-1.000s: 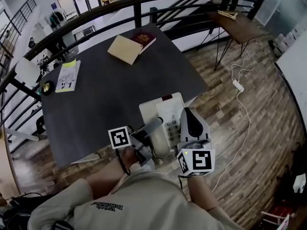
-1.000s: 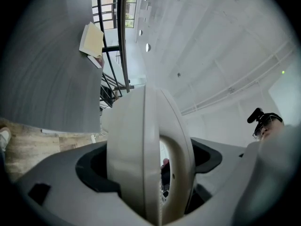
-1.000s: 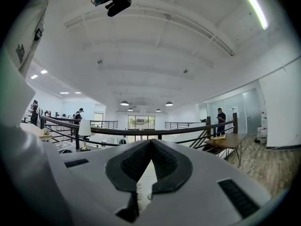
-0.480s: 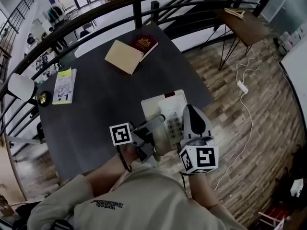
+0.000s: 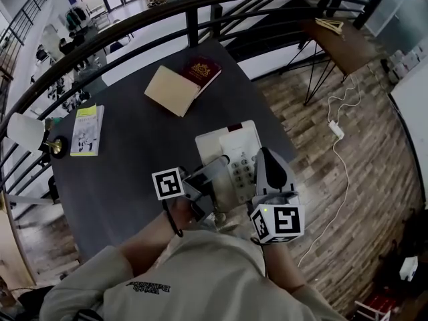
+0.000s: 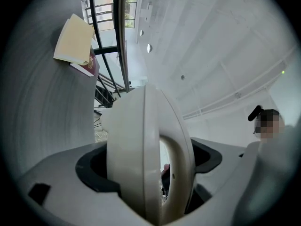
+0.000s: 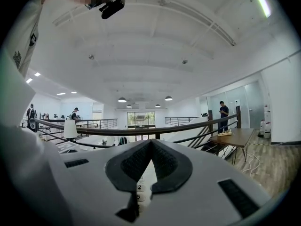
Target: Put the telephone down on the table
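Observation:
A white telephone point(image 5: 237, 154) sits at the near right edge of the dark table point(image 5: 134, 152). Its handset point(image 5: 212, 174) lies along the base's left side. My left gripper point(image 5: 210, 179) is shut on the handset point(image 6: 141, 149), which fills the space between the jaws in the left gripper view point(image 6: 150, 164). My right gripper point(image 5: 263, 156) is at the base's right side. In the right gripper view its jaws point(image 7: 150, 147) are shut with the tips touching, and the keypad point(image 7: 139, 188) shows just below them. Whether the base rests fully on the table cannot be told.
A tan book point(image 5: 172, 82) and a maroon book point(image 5: 202, 69) lie at the table's far side. A booklet point(image 5: 85, 129) and a lamp point(image 5: 30, 134) are at the left. A black railing point(image 5: 194, 5) runs behind. A small wooden table point(image 5: 341, 35) and a white floor cable point(image 5: 338, 129) are on the right.
The telephone and both grippers have shifted a little farther in over the table from its near edge. The left gripper still holds the handset.

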The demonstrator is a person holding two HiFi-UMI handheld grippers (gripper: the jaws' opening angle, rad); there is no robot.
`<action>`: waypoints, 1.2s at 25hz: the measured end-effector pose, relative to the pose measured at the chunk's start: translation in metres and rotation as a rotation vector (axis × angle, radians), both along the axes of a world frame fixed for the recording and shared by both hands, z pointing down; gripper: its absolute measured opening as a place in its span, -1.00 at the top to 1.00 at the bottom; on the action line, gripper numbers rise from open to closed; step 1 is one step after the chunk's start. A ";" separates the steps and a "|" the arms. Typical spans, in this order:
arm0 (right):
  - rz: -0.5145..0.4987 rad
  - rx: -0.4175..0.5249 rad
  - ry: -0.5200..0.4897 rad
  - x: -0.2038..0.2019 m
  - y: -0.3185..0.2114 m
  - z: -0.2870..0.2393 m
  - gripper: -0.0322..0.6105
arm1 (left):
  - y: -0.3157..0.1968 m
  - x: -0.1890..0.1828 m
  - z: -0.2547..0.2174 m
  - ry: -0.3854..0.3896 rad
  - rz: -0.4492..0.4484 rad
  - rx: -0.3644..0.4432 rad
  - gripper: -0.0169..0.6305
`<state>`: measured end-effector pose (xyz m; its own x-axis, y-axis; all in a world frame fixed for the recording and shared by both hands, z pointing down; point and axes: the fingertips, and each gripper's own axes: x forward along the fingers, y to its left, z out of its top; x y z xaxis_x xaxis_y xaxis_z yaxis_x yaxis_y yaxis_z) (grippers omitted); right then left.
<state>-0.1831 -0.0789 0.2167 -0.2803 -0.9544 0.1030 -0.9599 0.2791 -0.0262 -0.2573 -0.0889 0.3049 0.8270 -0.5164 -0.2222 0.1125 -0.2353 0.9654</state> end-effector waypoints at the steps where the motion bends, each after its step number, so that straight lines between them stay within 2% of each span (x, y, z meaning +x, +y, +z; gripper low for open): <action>1: -0.002 0.004 0.001 0.002 -0.003 -0.001 0.90 | -0.003 0.001 -0.001 0.000 -0.002 0.001 -0.43; 6: -0.018 0.001 -0.004 0.013 -0.011 -0.003 0.90 | -0.008 0.011 -0.005 -0.024 -0.010 0.020 -0.43; 14: -0.077 -0.009 -0.010 0.020 -0.019 0.004 0.90 | -0.010 0.018 -0.001 -0.029 -0.056 0.001 -0.43; 21: -0.094 -0.069 -0.017 0.027 -0.030 0.027 0.90 | -0.017 0.022 0.016 -0.072 -0.080 -0.038 -0.43; 25: -0.097 -0.090 -0.036 0.033 -0.049 0.036 0.90 | -0.034 0.029 0.032 -0.106 -0.085 -0.065 -0.43; 30: -0.094 -0.105 -0.018 0.037 -0.084 0.052 0.90 | -0.070 0.036 0.048 -0.105 -0.113 -0.091 -0.43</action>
